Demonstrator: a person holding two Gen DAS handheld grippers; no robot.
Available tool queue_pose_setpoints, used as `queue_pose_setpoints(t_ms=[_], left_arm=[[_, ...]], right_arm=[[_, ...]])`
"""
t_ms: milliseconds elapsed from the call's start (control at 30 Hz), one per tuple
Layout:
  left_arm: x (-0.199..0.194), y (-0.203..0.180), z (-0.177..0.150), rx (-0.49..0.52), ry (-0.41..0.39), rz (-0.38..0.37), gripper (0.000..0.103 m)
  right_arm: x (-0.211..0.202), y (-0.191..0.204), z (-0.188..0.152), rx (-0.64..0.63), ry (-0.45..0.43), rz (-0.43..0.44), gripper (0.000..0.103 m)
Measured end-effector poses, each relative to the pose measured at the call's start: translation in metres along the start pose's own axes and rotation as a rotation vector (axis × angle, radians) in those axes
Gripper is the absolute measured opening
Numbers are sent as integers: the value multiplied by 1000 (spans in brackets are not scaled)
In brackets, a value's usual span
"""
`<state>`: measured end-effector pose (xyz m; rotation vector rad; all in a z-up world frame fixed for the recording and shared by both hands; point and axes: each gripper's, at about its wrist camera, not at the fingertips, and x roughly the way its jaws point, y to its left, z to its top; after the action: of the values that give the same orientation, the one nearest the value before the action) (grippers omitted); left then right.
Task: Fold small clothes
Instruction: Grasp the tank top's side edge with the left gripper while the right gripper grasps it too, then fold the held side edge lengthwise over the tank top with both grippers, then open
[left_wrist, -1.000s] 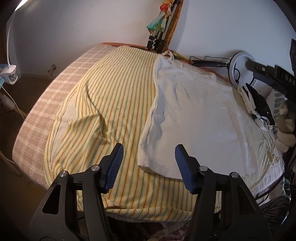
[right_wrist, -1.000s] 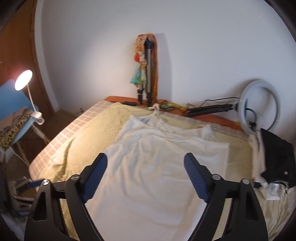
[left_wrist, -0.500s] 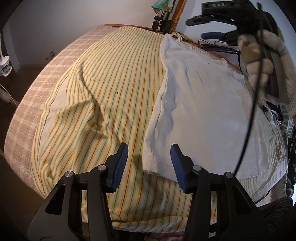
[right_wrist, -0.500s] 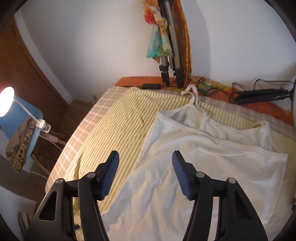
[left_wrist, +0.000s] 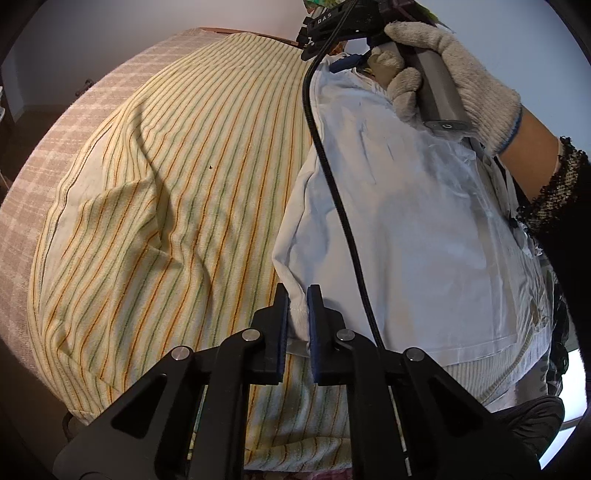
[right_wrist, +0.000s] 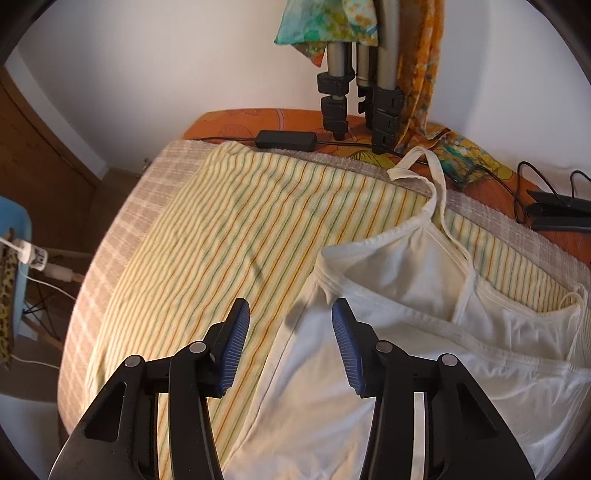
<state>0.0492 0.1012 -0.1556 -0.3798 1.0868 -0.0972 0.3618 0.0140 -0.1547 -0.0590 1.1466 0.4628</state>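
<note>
The top (left_wrist: 424, 229) lies flat on the bed (left_wrist: 166, 184), right of frame; no fold is made yet. Your left tongs (left_wrist: 297, 314) have just closed, pinching its lower corner. Your right tongs (right_wrist: 290, 341) have been narrowing but stand spread astride its side edge near the armhole, gripping nothing.

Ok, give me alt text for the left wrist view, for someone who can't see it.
The left tongs are shut on the near hem corner of a white camisole lying flat on a yellow striped sheet. Farther back, a gloved hand holds the right tongs over the camisole's far end, their cable trailing across the fabric.
</note>
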Motion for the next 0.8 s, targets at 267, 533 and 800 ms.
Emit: queue_pose_setpoints(t_ms=[267,533,800], left_arm=[[-16,-2,-1,8,-45,-39,6],[-26,-13,-4,60,-83,-44,6],[-34,-42,-9,136,-103,-87,6]], right_arm=[[29,-3,12,-4,65,-71,11],[21,-16,21,38,36,-31,1],[-14,-41,13,54,-9,4,1]])
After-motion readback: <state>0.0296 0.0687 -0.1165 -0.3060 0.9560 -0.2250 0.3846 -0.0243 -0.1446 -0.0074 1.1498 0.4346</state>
